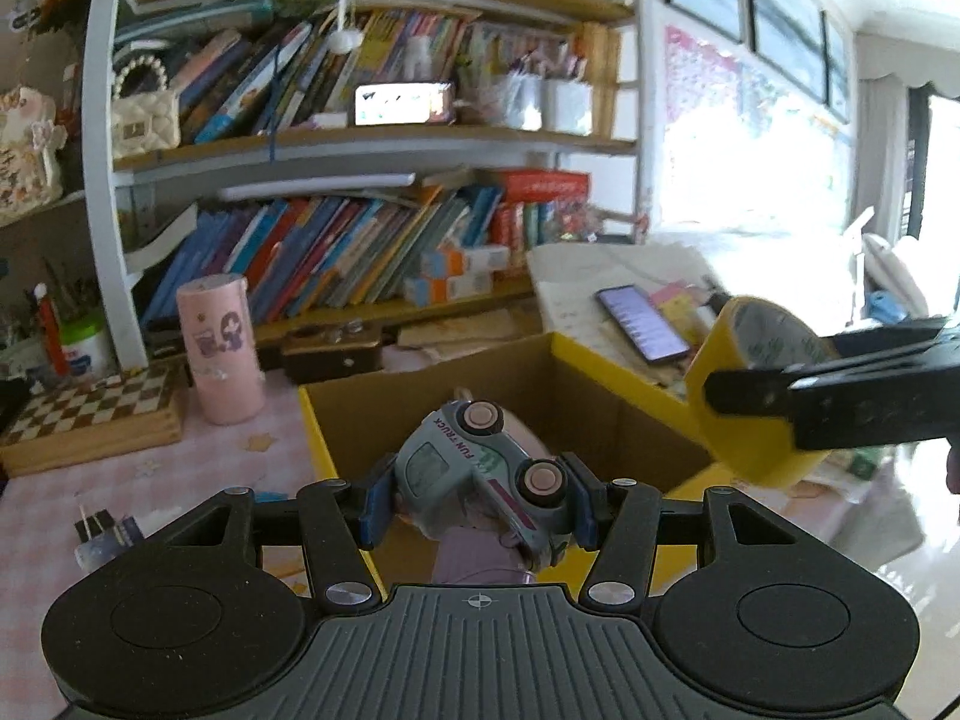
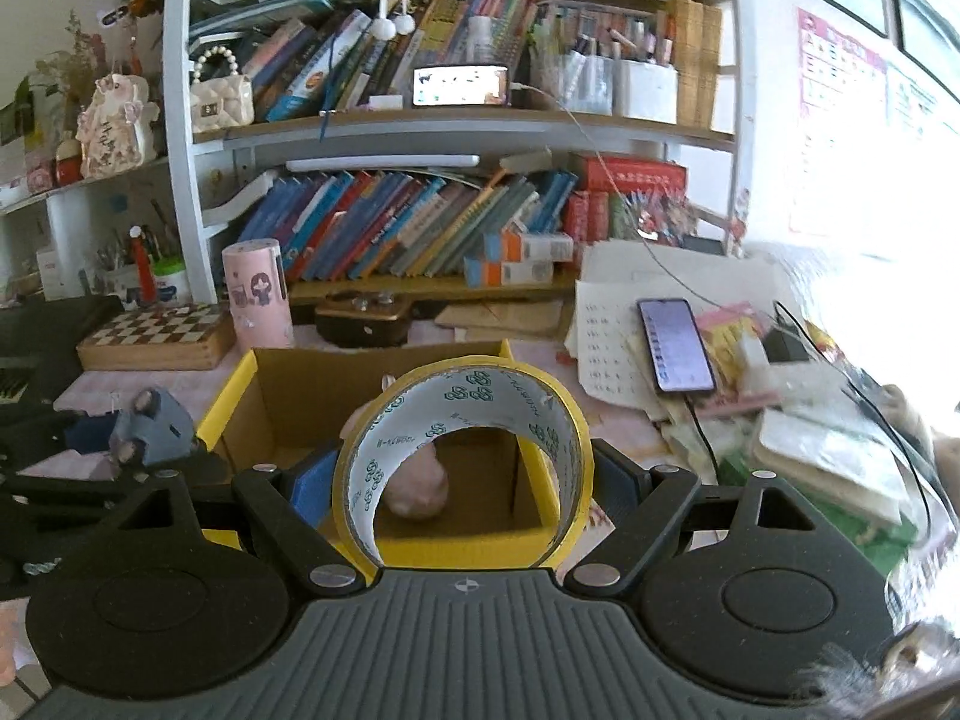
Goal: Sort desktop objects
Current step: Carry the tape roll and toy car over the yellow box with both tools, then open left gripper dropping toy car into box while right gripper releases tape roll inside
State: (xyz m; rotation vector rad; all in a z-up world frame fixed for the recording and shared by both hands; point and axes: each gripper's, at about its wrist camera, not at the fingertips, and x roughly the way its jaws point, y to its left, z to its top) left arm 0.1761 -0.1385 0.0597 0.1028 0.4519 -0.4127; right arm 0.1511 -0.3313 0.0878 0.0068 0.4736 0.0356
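Note:
My left gripper (image 1: 477,495) is shut on a grey toy truck (image 1: 474,468) lying on its side, wheels toward the right, held over the near edge of an open cardboard box (image 1: 624,420) with yellow flaps. My right gripper (image 2: 462,486) is shut on a yellow roll of tape (image 2: 462,456), held upright above the same cardboard box (image 2: 300,396). Through the roll's hole a pink soft object (image 2: 420,489) lies on the box floor. In the left wrist view the tape roll (image 1: 744,414) hangs at the right, with a black finger (image 1: 750,393) across it. The toy truck (image 2: 153,426) shows at the left in the right wrist view.
A pink cylinder (image 2: 258,294) and a wooden chessboard box (image 2: 156,333) stand behind the box on the left. A lit phone (image 2: 675,345) on a cable lies on stacked papers (image 2: 606,324) to the right. A bookshelf (image 2: 420,222) fills the back.

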